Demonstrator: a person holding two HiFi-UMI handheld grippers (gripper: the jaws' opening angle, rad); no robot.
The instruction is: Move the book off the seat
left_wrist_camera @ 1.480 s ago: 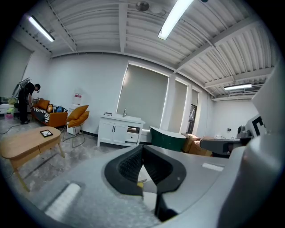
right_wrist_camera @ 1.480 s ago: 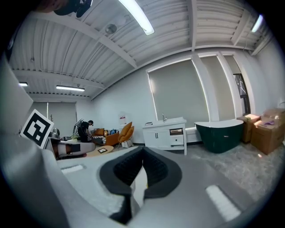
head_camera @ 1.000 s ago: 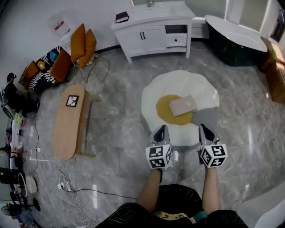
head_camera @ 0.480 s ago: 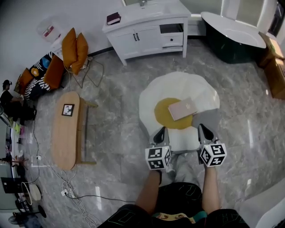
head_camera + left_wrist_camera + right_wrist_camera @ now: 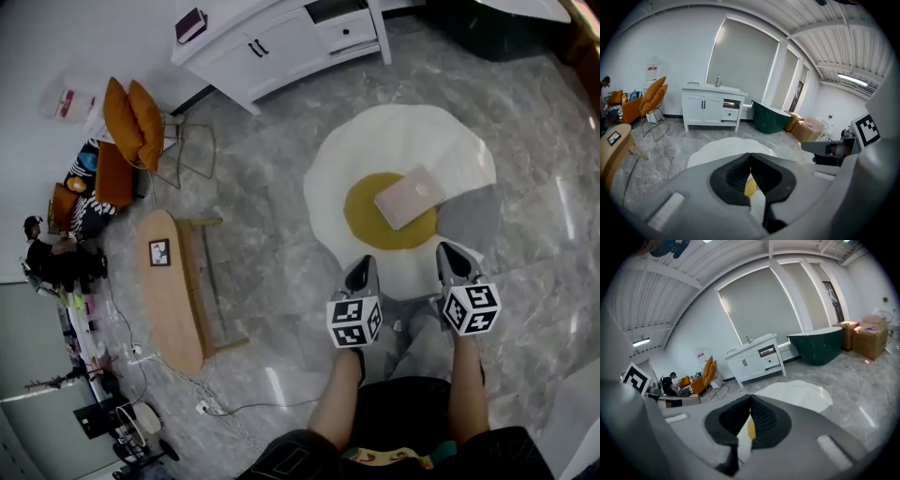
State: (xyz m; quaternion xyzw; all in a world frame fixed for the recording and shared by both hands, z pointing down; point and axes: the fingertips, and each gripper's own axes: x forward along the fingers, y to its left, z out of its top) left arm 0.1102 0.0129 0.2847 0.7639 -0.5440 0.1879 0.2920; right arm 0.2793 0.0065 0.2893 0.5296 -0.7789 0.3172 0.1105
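No writing can be read. The only printed marks are the black-and-white square markers on the cubes of the left gripper (image 5: 363, 266) and the right gripper (image 5: 449, 253), and a similar marker card (image 5: 159, 251) laid on the oval wooden bench (image 5: 176, 314). A small mark on the cover of the book (image 5: 410, 198) is too small to be made out.

The book is seen lying flat and askew on the yellow centre of the egg-shaped seat (image 5: 403, 131), with one corner reaching over the white part. Both pairs of fingers are clenched together with nothing held. In each gripper view only a sliver of the yellow and white seat is visible below the point where they meet.

Compared with a second ago, both grippers are found closer to the near edge of the seat. The book is unmoved on the yellow centre. The white cabinet (image 5: 272, 47) is shifted towards the upper left corner of the head view.
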